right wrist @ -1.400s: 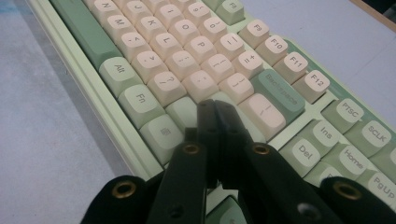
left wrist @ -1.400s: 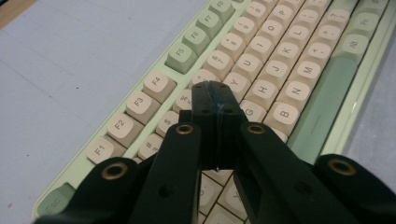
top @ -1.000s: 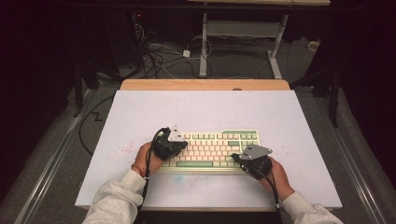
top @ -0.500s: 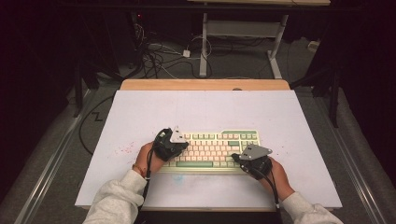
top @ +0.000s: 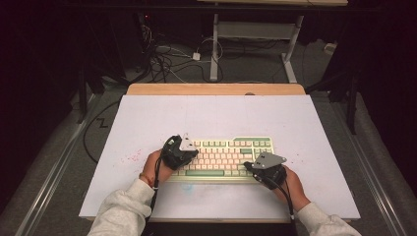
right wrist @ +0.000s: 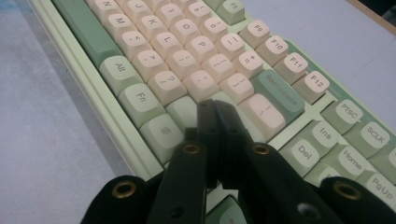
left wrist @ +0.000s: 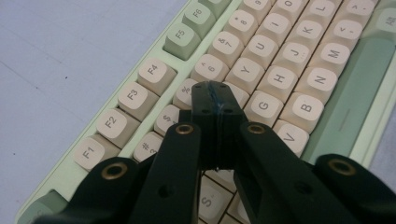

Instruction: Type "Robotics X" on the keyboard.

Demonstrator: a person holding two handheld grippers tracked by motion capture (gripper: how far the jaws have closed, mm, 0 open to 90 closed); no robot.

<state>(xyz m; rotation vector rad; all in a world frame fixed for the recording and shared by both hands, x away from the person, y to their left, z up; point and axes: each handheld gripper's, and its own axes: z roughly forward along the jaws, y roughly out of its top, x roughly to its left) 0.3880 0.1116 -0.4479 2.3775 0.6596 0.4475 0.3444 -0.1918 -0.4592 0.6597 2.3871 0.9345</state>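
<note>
A cream and pale green keyboard (top: 221, 157) lies on the white table top (top: 216, 118), near the front. My left gripper (top: 184, 153) hovers over the keyboard's left end, jaws shut with nothing between them. In the left gripper view its closed tips (left wrist: 215, 95) sit above the keys around R and T of the keyboard (left wrist: 280, 70). My right gripper (top: 252, 167) is over the keyboard's right front part, also shut and empty. Its tips (right wrist: 215, 109) hang above the green keys near Enter of the keyboard (right wrist: 196, 51).
The person's hands and light sleeves (top: 123, 211) reach in from the front edge. A wooden strip (top: 216, 89) borders the table's far side. Cables (top: 167, 59) and a desk frame (top: 255, 34) lie on the dark floor beyond. Faint pink specks (top: 130, 157) mark the table left of the keyboard.
</note>
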